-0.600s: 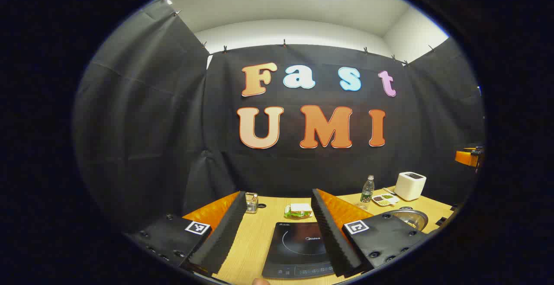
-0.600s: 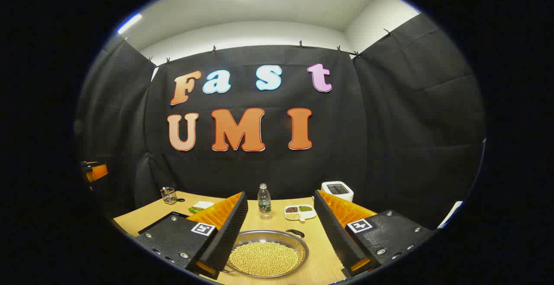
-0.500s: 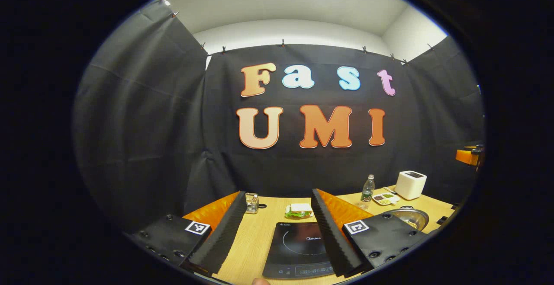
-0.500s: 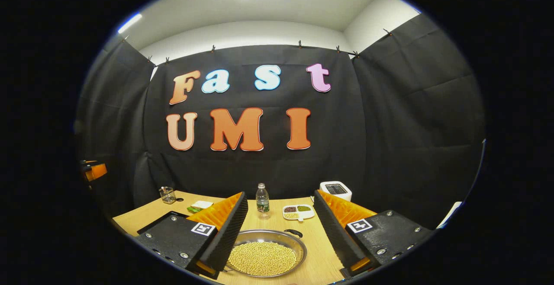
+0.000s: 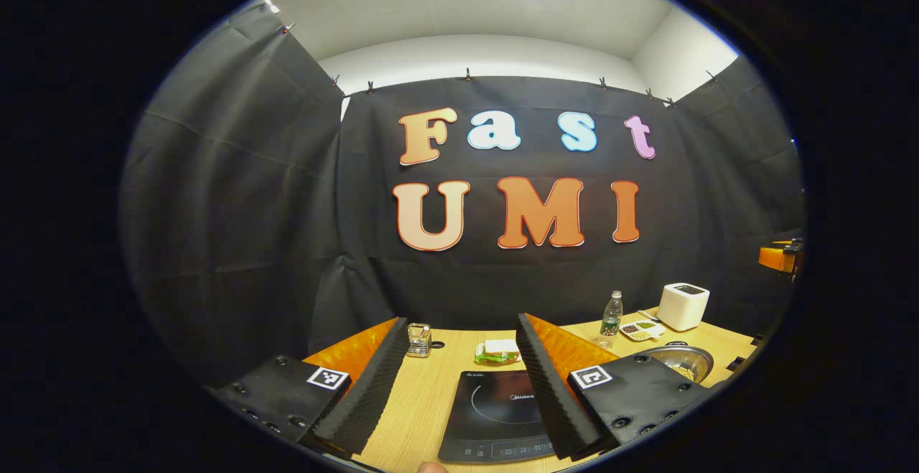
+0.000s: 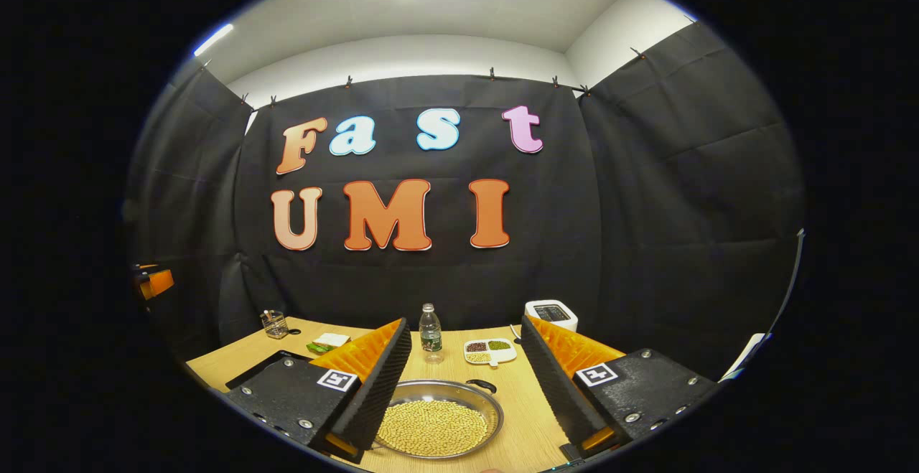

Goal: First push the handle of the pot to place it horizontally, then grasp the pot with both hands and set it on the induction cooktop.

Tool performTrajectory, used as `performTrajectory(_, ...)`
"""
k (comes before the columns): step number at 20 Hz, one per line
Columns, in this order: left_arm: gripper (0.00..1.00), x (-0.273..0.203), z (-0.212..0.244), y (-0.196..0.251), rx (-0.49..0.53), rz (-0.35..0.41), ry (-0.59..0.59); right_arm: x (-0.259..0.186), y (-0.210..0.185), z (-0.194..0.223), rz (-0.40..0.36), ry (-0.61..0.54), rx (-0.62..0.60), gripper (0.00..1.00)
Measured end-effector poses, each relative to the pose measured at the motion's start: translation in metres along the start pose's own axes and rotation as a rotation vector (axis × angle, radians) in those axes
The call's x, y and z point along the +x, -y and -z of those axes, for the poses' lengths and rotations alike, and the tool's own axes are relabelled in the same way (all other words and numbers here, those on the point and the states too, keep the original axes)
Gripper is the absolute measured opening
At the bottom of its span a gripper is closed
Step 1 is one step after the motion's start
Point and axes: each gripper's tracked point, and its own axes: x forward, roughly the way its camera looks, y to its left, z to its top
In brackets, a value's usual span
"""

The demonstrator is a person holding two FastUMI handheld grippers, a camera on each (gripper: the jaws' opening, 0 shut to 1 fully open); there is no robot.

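Since a moment ago both of my views have shifted only a little: in the right gripper view the pot (image 6: 438, 426) sits slightly lower and to the left between my fingers, and the water bottle (image 6: 430, 328) and the divided snack dish (image 6: 490, 351) have slid the same way; in the left gripper view the induction cooktop (image 5: 500, 415) has barely moved, so I have only tilted my hands a touch. My left gripper (image 5: 459, 394) is spread wide with nothing held, its fingers framing the cooktop, which lies flat on the wooden table (image 5: 420, 405). My right gripper (image 6: 467, 387) is likewise wide apart and empty, hovering above the pot without touching it. The pot is a shallow steel pan full of yellow beans, resting on the table to the right of the cooktop; its dark handle (image 6: 486, 386) shows at the far right rim. The left gripper view gives me the cooktop's whole face, a small glass jar (image 5: 418, 339) and a wrapped sandwich (image 5: 495, 350) behind it, and catches just the pot's rim (image 5: 680, 362) past my right finger. The right gripper view gives me the beans and the handle plainly, while the cooktop is a dark edge (image 6: 248, 377) at far left. A white appliance (image 6: 551, 313) stands at the back.
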Motion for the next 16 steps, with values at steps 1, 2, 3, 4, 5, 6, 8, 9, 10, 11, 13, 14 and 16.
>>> performTrajectory(1, 0.97, -0.001, 0.0, 0.0, 0.001, 0.0, 0.0, 0.0, 0.0, 0.001, 0.002, 0.0, -0.001, 0.95)
performTrajectory(2, 0.97, -0.001, 0.0, 0.0, 0.0, 0.0, 0.0, 0.0, 0.001, 0.004, 0.004, -0.01, -0.001, 0.95)
performTrajectory(3, 0.97, 0.0, 0.0, 0.0, -0.001, 0.0, -0.001, -0.001, -0.001, 0.009, -0.003, -0.02, -0.003, 0.93)
performTrajectory(4, 0.97, 0.0, 0.001, 0.0, -0.003, 0.001, -0.002, -0.002, -0.004, 0.013, -0.012, -0.031, -0.005, 0.86)
performTrajectory(5, 0.97, -0.001, 0.001, 0.002, -0.005, 0.004, -0.003, -0.003, -0.007, 0.017, -0.029, -0.037, -0.005, 0.81)
performTrajectory(6, 0.97, -0.001, 0.001, 0.003, -0.007, 0.007, -0.004, -0.004, -0.012, 0.021, -0.049, -0.042, -0.002, 0.71)
performTrajectory(8, 0.97, -0.001, 0.002, 0.003, -0.008, 0.006, -0.006, -0.004, -0.02, 0.037, -0.082, -0.08, -0.005, 0.42)
performTrajectory(9, 0.97, -0.001, 0.003, 0.002, -0.011, 0.005, -0.009, -0.006, -0.024, 0.048, -0.097, -0.101, -0.015, 0.4)
performTrajectory(10, 0.97, -0.001, 0.004, 0.003, -0.016, 0.007, -0.011, -0.008, -0.028, 0.058, -0.11, -0.124, -0.026, 0.29)
performTrajectory(11, 0.97, -0.001, 0.005, 0.004, -0.02, 0.008, -0.014, -0.011, -0.032, 0.068, -0.125, -0.148, -0.034, 0.23)
performTrajectory(13, 0.97, -0.001, 0.007, 0.003, -0.023, 0.008, -0.018, -0.016, -0.044, 0.089, -0.162, -0.192, -0.051, 0.1)
performTrajectory(14, 0.97, 0.0, 0.007, 0.002, -0.025, 0.01, -0.02, -0.018, -0.048, 0.1, -0.174, -0.214, -0.063, 0.02)
performTrajectory(16, 0.97, 0.001, 0.009, 0.002, -0.03, 0.009, -0.023, -0.023, -0.061, 0.124, -0.207, -0.268, -0.09, 0.0)
